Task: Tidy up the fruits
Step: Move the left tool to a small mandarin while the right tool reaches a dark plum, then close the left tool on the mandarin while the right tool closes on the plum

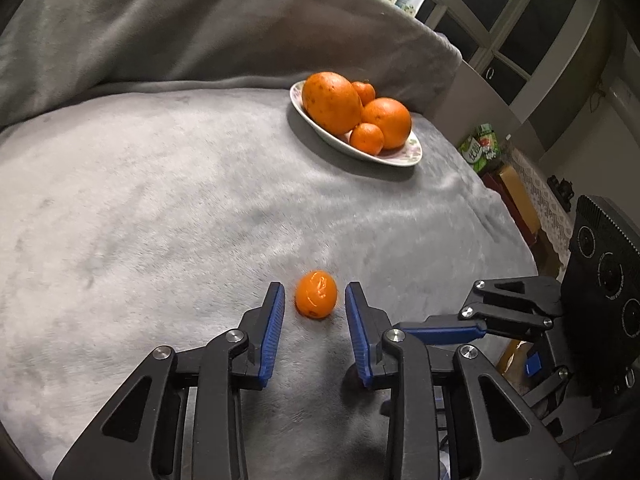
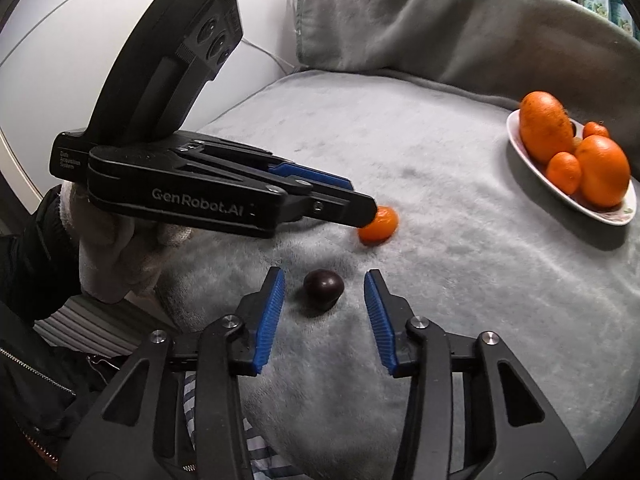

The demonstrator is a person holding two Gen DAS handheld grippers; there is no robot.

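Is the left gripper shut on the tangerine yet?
No, open: the left gripper straddles the tangerine with gaps on both sides; it lies on the blanket.

Matt plush blanket (image 1: pixel 160 200), prob. ceramic plate (image 1: pixel 400 156)

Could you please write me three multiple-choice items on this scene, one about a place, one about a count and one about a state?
1. Where does the small loose orange tangerine lie?
A. On the grey fleece blanket, between the left gripper's fingers
B. On the white oval plate
C. On the floor

2. How many orange fruits sit on the plate?
A. Two
B. Four
C. Six

3. How does the right gripper stand to the small dark round fruit?
A. Shut on it
B. Lifting it
C. Open, one finger on each side

Answers:
1 A, the left wrist view shows it on the blanket between the blue pads.
2 B, one large oval, one large round and two small ones.
3 C, gaps show on both sides of the fruit.
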